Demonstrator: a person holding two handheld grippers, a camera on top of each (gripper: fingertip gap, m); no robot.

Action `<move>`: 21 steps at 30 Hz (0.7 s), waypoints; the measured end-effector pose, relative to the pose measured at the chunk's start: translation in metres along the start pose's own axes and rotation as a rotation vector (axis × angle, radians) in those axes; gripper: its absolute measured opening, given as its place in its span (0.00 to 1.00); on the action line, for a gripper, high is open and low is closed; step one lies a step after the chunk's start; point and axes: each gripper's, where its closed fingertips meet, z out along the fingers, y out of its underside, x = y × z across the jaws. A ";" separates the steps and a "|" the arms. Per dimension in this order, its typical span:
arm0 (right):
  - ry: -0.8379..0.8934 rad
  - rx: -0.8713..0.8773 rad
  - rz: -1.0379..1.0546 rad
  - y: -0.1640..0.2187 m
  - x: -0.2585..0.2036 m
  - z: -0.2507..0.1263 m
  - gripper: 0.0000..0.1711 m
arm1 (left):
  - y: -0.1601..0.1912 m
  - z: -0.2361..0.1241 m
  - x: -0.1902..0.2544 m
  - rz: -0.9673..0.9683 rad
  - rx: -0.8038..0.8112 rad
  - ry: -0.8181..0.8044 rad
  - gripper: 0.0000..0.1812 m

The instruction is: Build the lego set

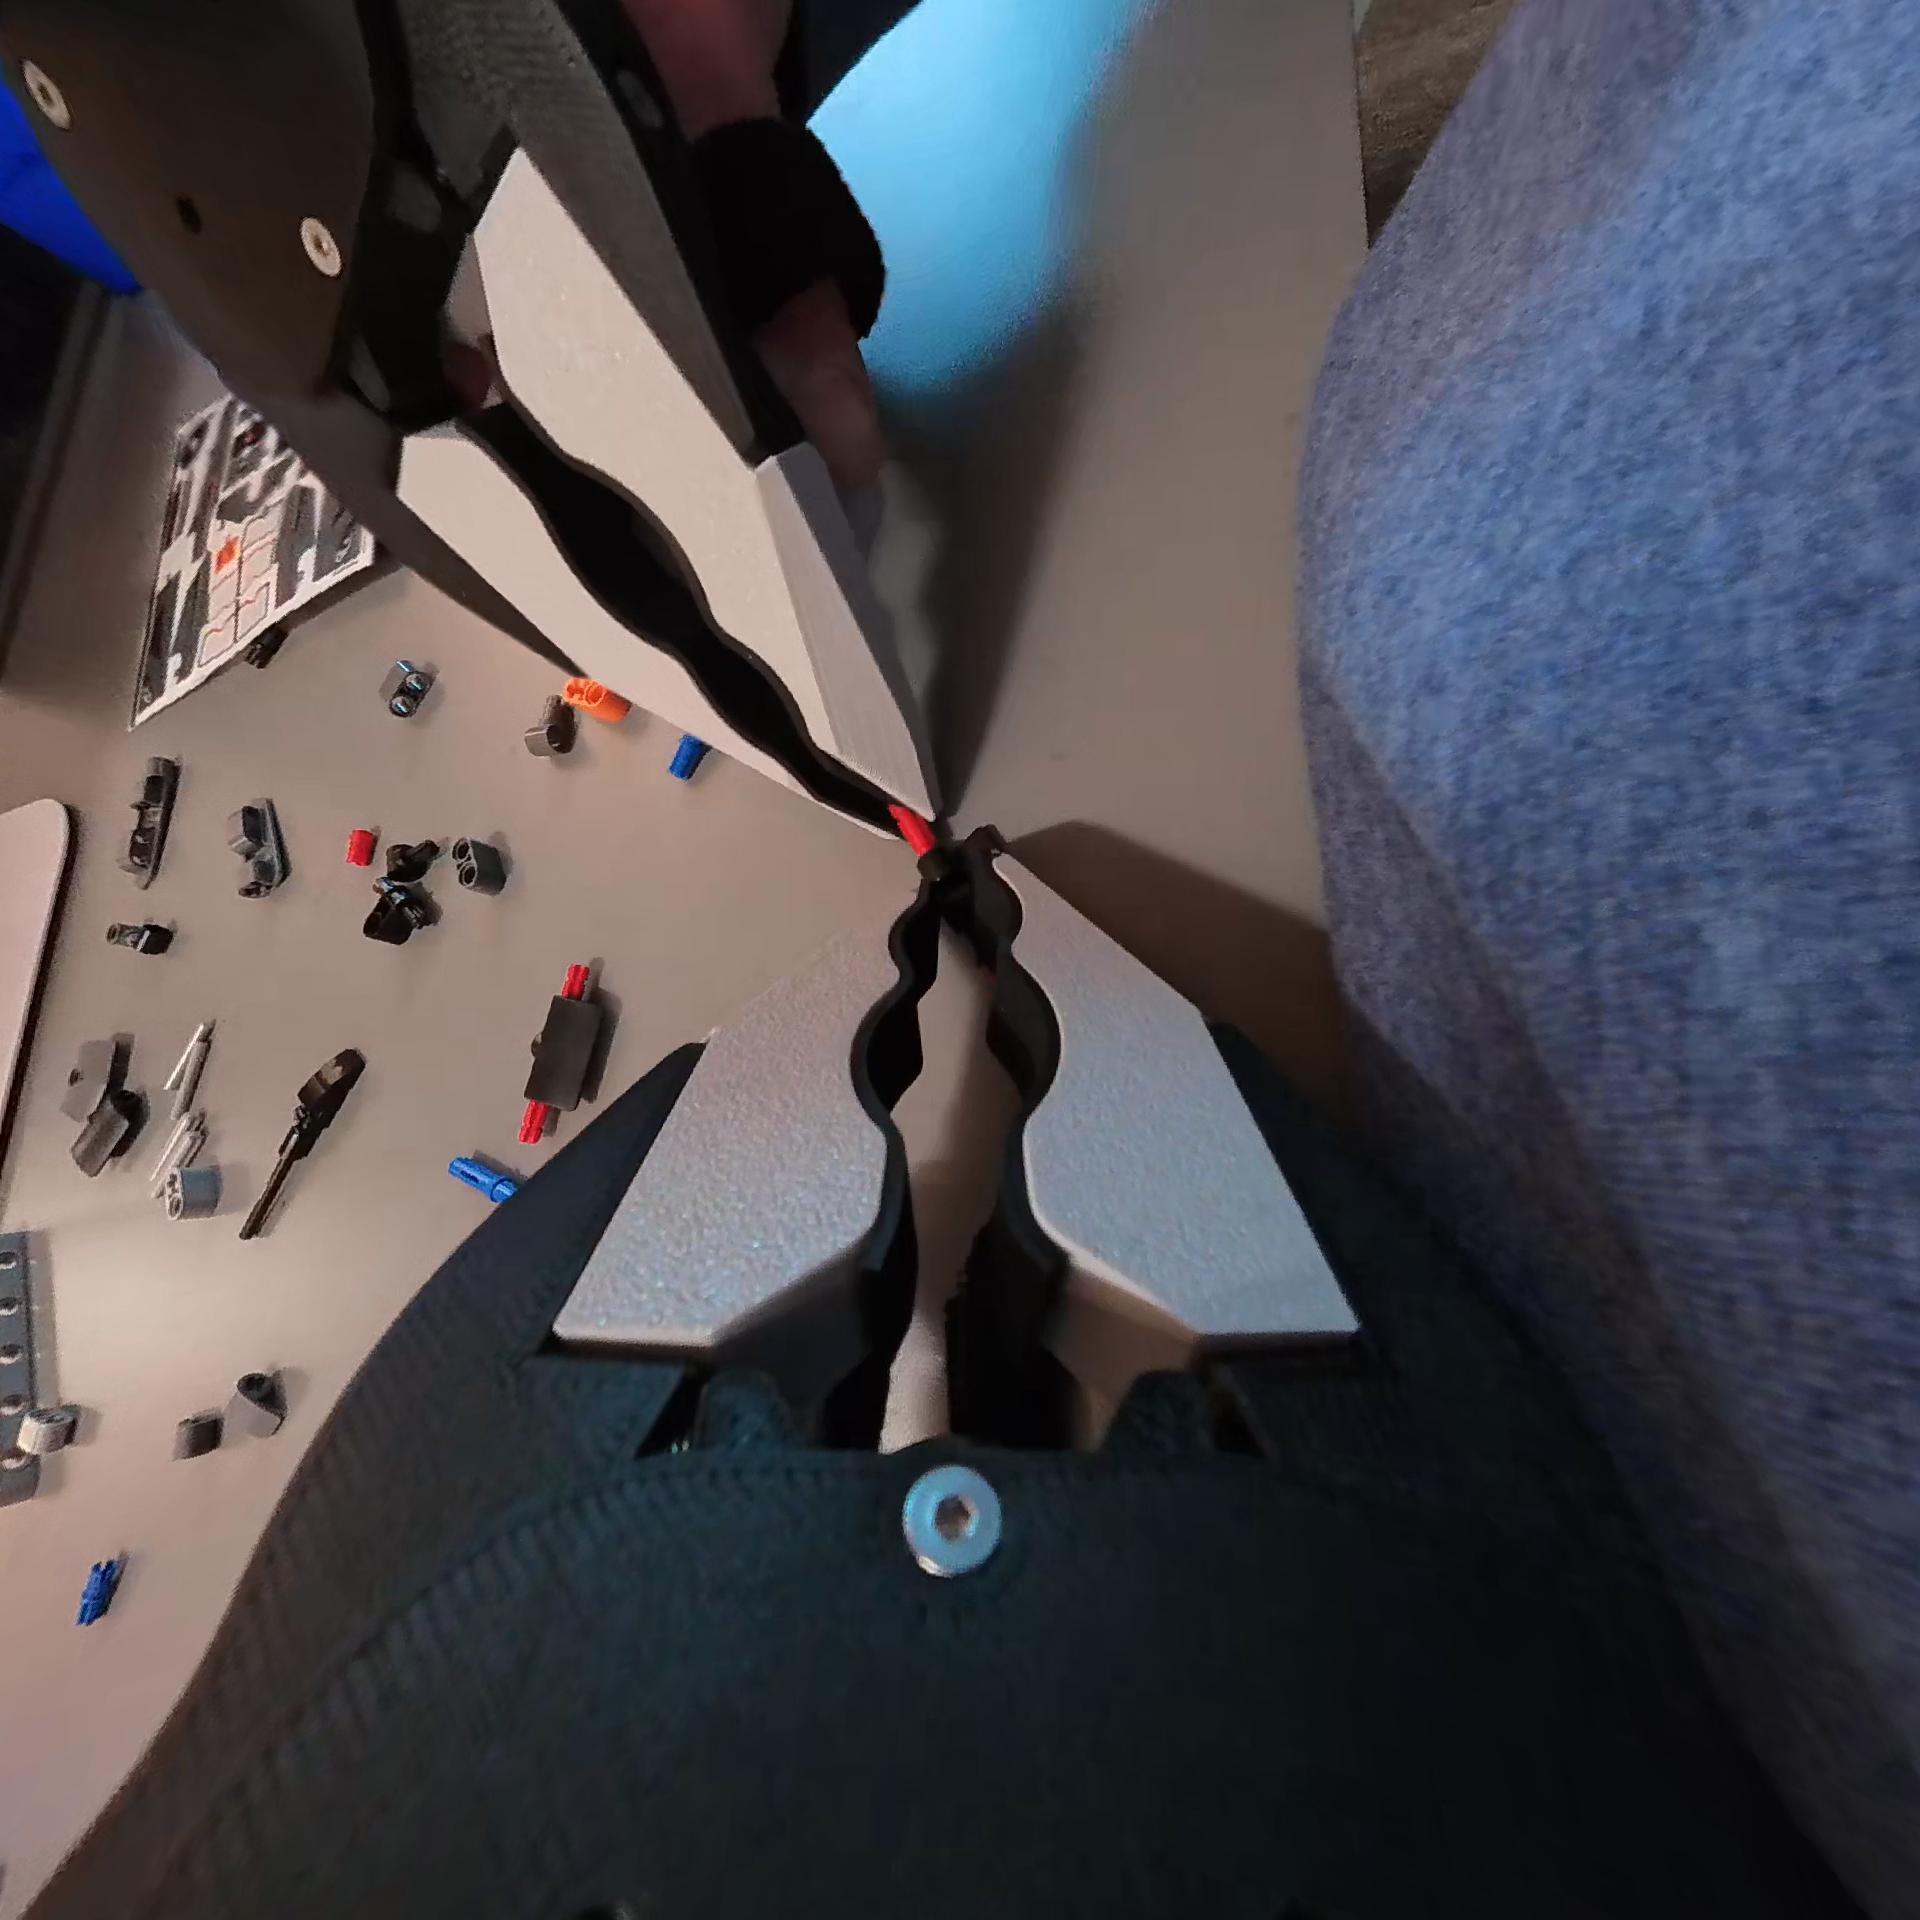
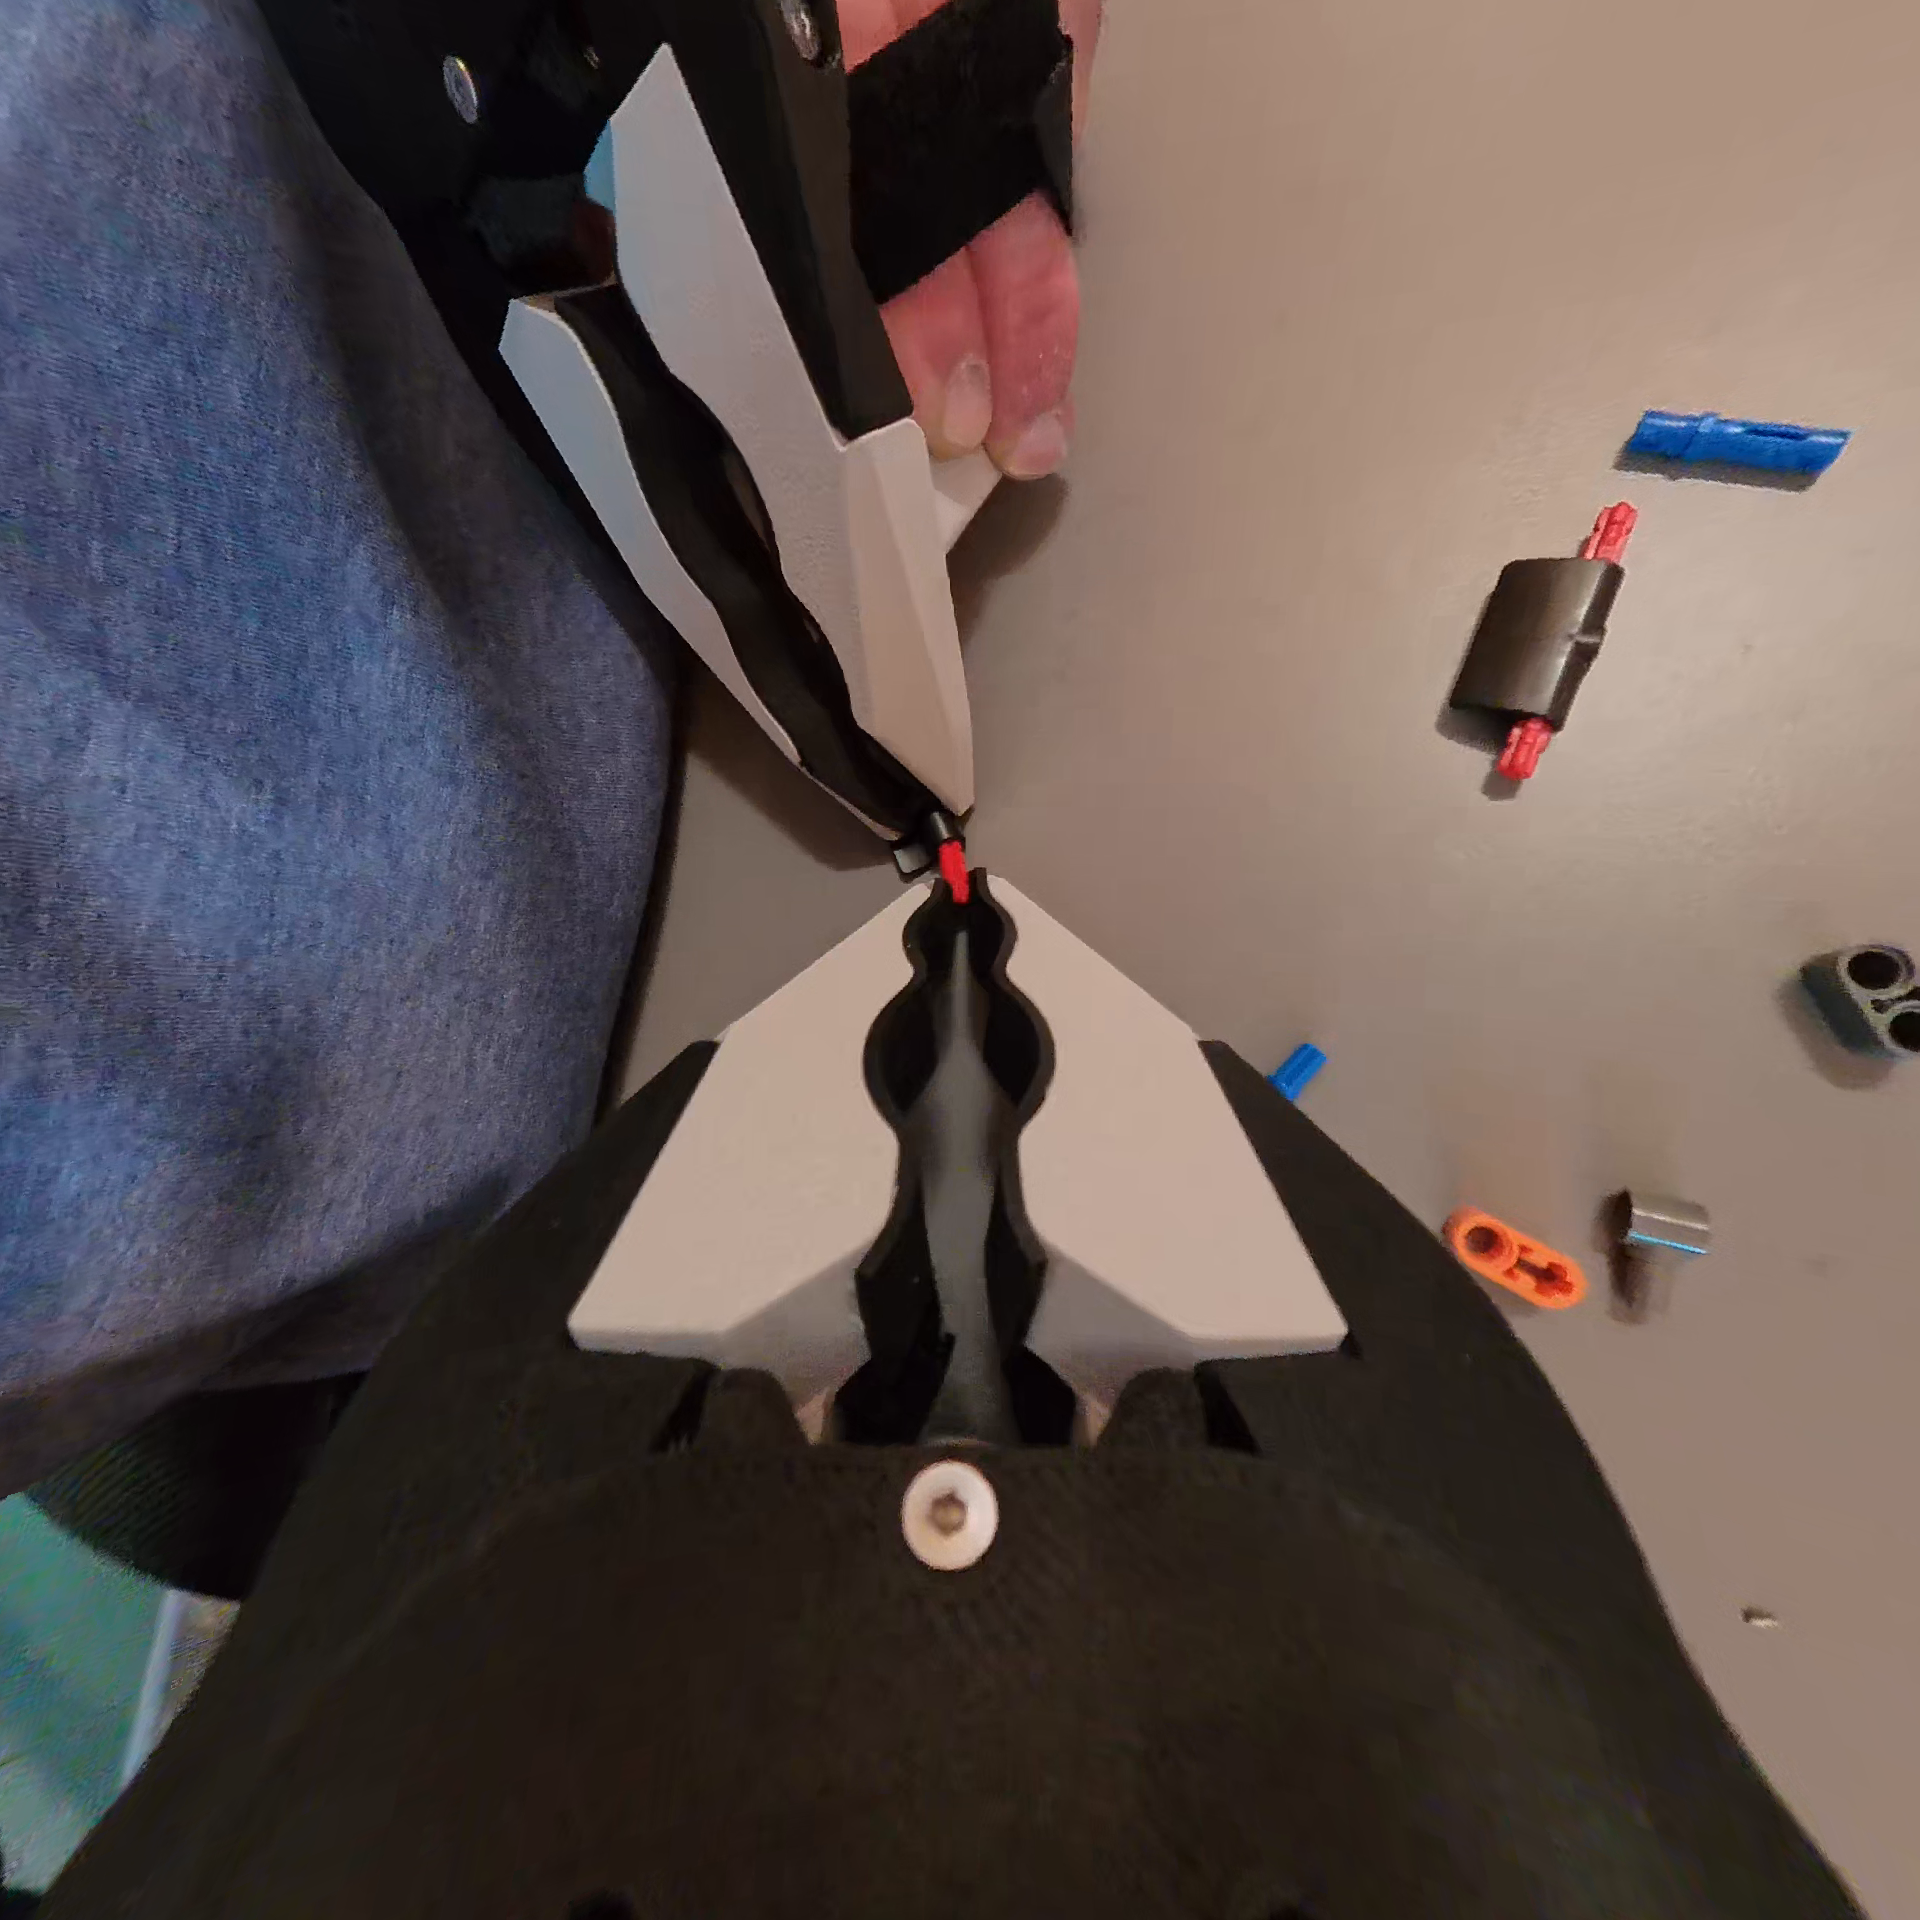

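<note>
In the left wrist view my left gripper (image 1: 961, 854) is shut on a small black lego connector (image 1: 951, 862), held above the grey table (image 1: 1143, 520). My right gripper (image 1: 916, 821) comes in from the upper left, shut on a short red pin (image 1: 914, 828). The two sets of tips meet, and the pin's end touches the black connector. In the right wrist view my right gripper (image 2: 961, 891) grips the red pin (image 2: 951, 868), and the left gripper (image 2: 935, 821) comes down from above with the black connector (image 2: 920, 844).
Loose pieces lie on the table: a black block on a red axle (image 1: 566, 1049) (image 2: 1538, 644), a blue pin (image 2: 1735, 442), an orange piece (image 2: 1517, 1252), and grey connectors (image 2: 1870, 997). A sticker sheet (image 1: 249, 551) lies far left. A person's blue-clothed body (image 1: 1610, 727) (image 2: 260, 727) is close by.
</note>
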 end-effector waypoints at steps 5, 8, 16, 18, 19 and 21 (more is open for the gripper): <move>-0.028 -0.076 -0.016 0.001 0.000 0.000 0.00 | 0.000 0.000 0.000 0.009 0.003 0.000 0.03; -0.055 -0.094 -0.016 0.001 0.000 0.000 0.00 | 0.000 0.000 0.000 0.016 0.003 -0.005 0.03; -0.090 -0.069 -0.024 0.000 0.000 0.001 0.00 | 0.000 0.001 0.000 0.045 0.003 -0.030 0.02; -0.091 -0.088 -0.052 0.000 -0.001 0.001 0.00 | 0.000 0.001 0.000 0.049 0.004 -0.030 0.02; -0.094 -0.097 -0.063 0.000 -0.001 0.001 0.00 | 0.000 0.001 0.000 0.053 0.005 -0.033 0.02; -0.110 -0.100 -0.062 0.000 -0.001 0.001 0.00 | 0.000 0.001 0.000 0.058 0.005 -0.036 0.02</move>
